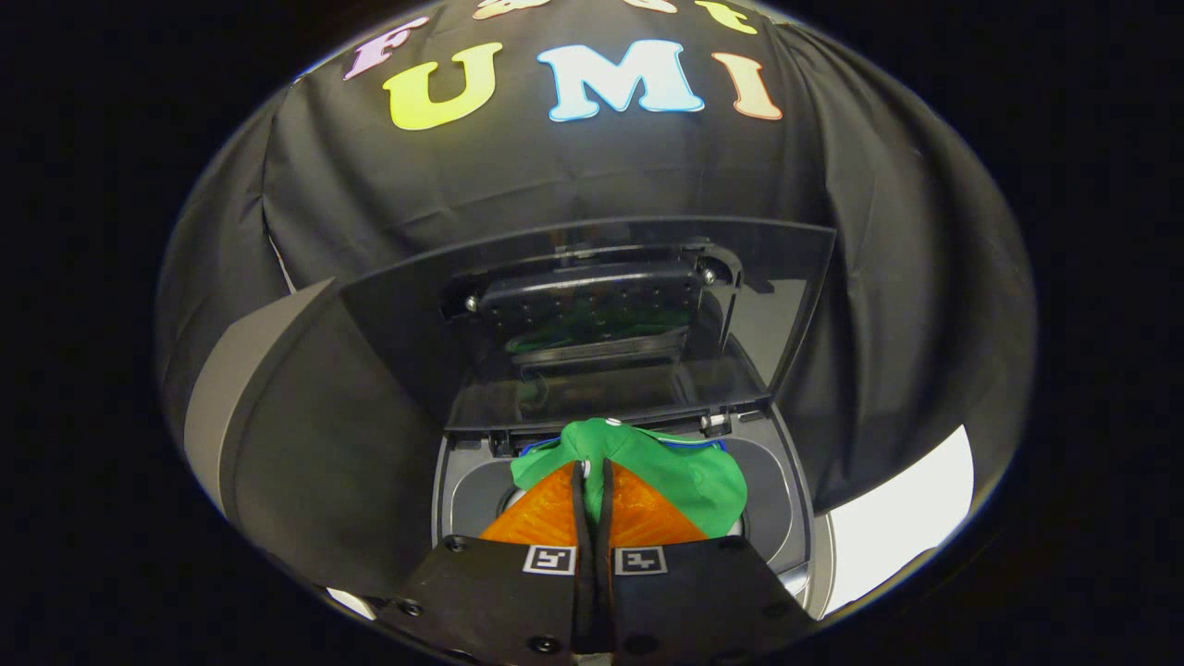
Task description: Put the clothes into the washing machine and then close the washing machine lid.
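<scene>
Clothes (689,472) hang pinched in the closed gripper (592,481) above the washing machine (786,518) opening (lid (592,305) raised); early release risks snagging its rim.

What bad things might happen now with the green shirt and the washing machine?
1. The gripper is shut on the green garment, which hangs over the washing machine opening. If it is let go too soon, part may drape over the rim instead of dropping in.
2. The lid stands open just beyond the cloth. Cloth left on the rim could get caught when the lid closes.
</scene>
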Demonstrator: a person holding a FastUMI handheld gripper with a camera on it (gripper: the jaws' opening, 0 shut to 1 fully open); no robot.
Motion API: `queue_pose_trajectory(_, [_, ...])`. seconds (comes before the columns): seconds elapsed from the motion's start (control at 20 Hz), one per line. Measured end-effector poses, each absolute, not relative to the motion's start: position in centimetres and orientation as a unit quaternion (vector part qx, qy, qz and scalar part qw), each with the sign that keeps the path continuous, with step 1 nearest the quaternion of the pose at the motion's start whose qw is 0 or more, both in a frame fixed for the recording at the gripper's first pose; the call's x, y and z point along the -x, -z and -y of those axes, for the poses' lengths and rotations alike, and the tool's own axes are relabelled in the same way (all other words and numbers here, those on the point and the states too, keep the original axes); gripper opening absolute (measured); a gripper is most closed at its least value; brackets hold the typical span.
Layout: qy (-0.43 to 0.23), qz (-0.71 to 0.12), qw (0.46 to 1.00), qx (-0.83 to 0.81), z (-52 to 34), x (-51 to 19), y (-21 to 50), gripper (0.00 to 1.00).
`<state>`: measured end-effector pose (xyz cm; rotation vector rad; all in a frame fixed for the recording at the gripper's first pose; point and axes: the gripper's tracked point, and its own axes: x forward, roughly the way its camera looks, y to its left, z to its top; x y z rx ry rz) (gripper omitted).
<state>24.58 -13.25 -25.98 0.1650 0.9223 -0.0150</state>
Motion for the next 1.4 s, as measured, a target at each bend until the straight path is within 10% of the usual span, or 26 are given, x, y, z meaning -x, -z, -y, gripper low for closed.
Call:
queue_pose_trajectory(1.15, [0.058,-0.535,0.839,-0.083,14.3,-23.3,36.5,0.02])
queue_pose_trajectory(1.25, [0.05,-0.542,0.834,-0.091,14.1,-22.6,36.9,0.14])
queue_pose_trajectory(1.4, [0.057,-0.548,0.832,-0.061,15.0,-21.3,37.1,0.76])
